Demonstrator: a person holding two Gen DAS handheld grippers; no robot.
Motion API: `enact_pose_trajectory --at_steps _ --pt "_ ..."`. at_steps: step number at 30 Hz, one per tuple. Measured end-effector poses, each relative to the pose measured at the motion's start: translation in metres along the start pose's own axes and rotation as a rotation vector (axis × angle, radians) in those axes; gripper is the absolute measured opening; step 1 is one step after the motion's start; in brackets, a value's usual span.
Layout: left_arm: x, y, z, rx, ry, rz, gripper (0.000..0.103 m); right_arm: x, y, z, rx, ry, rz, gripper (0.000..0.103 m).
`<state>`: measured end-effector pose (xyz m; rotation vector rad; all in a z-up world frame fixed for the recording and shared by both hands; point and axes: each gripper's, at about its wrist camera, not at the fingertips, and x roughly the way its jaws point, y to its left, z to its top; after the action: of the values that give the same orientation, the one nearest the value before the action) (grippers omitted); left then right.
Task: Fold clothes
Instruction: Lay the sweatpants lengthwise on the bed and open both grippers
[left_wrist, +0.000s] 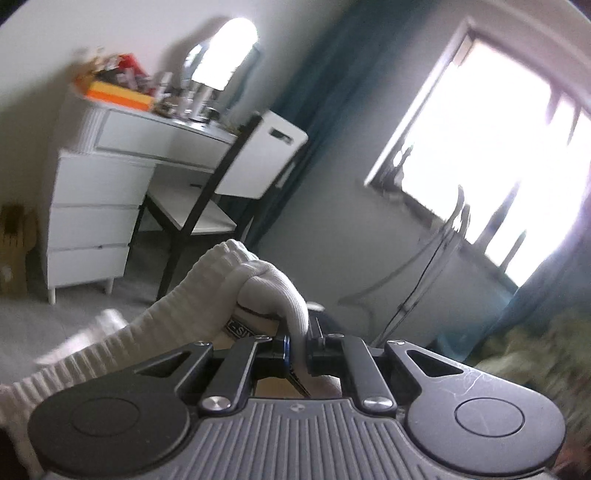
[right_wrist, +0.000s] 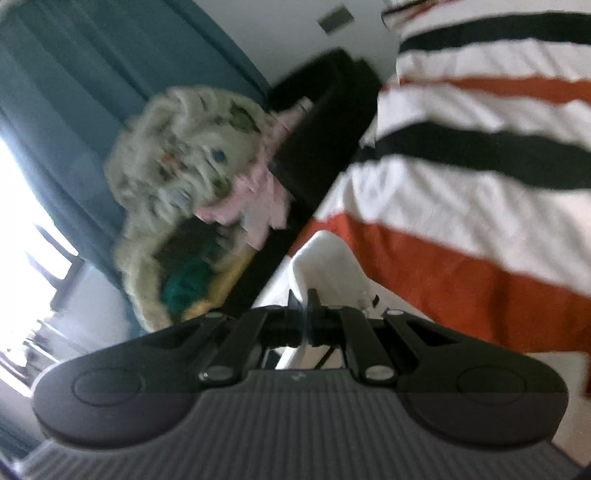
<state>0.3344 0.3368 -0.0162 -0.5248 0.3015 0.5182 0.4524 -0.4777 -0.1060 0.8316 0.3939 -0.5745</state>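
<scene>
Both grippers pinch cloth: left gripper (left_wrist: 298, 345) clamps white ribbed garment (left_wrist: 207, 291), trailing lower left; right gripper (right_wrist: 309, 317) clamps white fabric (right_wrist: 325, 266).

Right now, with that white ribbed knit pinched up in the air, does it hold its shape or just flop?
Probably floppy: the knit bunches above the left hand-held gripper and its ribbed edge droops away to the left. It looks soft and stretchy, likely light. The pinch seems secure, since fabric is wedged between the shut jaws.

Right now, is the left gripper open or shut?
Shut: the left gripper pinches a bunched fold of the white ribbed garment between its fingers.
</scene>
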Motion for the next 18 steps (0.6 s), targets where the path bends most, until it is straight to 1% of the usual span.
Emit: enact_pose_trajectory --at_steps 2,4,6,8,9,10,11,12,13,14,15,16,18 --pt "0.031 -0.010 -0.015 0.067 0.043 0.038 0.009 0.034 0.000 -0.018 -0.060 0.018 -0.046 0.006" --pt "0.057 -0.015 -0.027 0.093 0.099 0.072 0.010 0.055 -0.007 -0.032 -0.079 0.045 -0.069 0.006" --pt "0.072 -0.013 -0.035 0.116 0.132 0.084 0.012 0.064 -0.016 -0.042 -0.076 0.065 -0.075 0.005" --pt "0.074 -0.011 -0.040 0.138 0.150 0.088 0.013 0.061 -0.016 -0.045 -0.120 0.051 -0.067 0.006" --pt "0.073 -0.009 -0.041 0.144 0.157 0.087 0.014 0.057 -0.014 -0.045 -0.146 0.041 -0.065 0.007" --pt "0.070 -0.008 -0.041 0.146 0.162 0.082 0.016 0.054 -0.012 -0.043 -0.164 0.044 -0.069 0.010" --pt "0.063 -0.009 -0.040 0.148 0.158 0.073 0.019 0.051 -0.010 -0.040 -0.175 0.054 -0.073 0.017" --pt "0.049 -0.008 -0.038 0.155 0.140 0.061 0.035 0.046 -0.008 -0.037 -0.186 0.064 -0.079 0.024" --pt "0.035 -0.011 -0.036 0.169 0.112 0.040 0.050 0.039 -0.007 -0.034 -0.201 0.074 -0.069 0.041" --pt "0.025 -0.012 -0.031 0.185 0.091 0.018 0.056 0.030 -0.006 -0.032 -0.216 0.084 -0.055 0.062" --pt "0.017 -0.012 -0.025 0.200 0.074 -0.001 0.066 0.020 -0.005 -0.030 -0.233 0.095 -0.037 0.067" --pt "0.005 -0.017 -0.022 0.218 0.057 -0.017 0.071 0.005 -0.003 -0.030 -0.261 0.095 -0.021 0.072" --pt "-0.023 -0.033 -0.018 0.261 0.027 -0.050 0.074 -0.024 0.000 -0.032 -0.335 0.097 0.019 0.072"
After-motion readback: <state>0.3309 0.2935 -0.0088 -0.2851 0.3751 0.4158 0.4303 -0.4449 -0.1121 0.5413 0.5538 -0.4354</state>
